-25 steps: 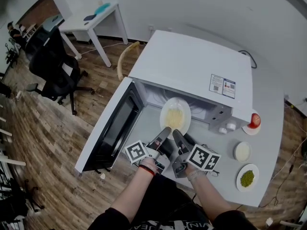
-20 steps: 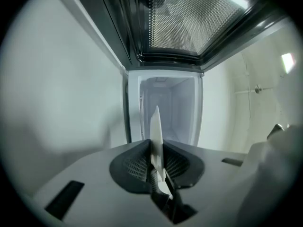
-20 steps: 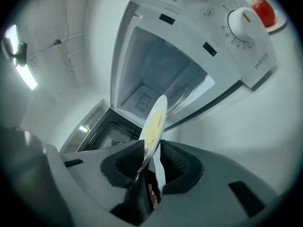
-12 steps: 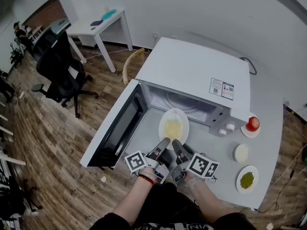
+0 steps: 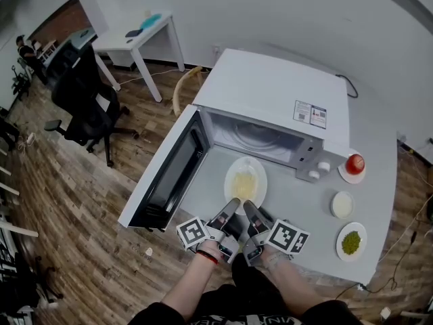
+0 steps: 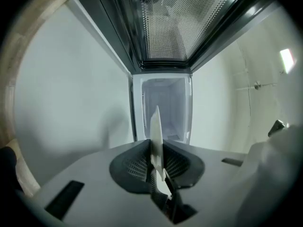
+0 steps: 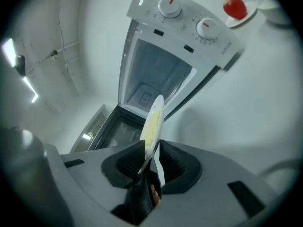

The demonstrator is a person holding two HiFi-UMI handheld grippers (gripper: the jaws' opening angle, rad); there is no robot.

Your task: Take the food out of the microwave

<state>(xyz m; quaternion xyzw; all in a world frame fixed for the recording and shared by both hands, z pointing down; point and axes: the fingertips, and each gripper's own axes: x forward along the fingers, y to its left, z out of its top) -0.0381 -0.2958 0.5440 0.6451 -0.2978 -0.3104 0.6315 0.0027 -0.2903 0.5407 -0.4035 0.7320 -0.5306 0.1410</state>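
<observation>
Plate of yellow food (image 5: 245,181) is out of the cavity, over the counter (image 5: 304,215) just in front of the open microwave (image 5: 270,100). Left gripper (image 5: 232,205) jaws clamp its near rim. Right gripper (image 5: 249,207) jaws, just closing, pinch the rim right beside them.

Wood-plank floor (image 5: 67,202) fills the left half — a black office chair (image 5: 81,97) at ten o'clock, a white desk (image 5: 122,40) at eleven. A plain white wall (image 5: 284,5) spans twelve; a grey table (image 5: 382,195) sits at three.
</observation>
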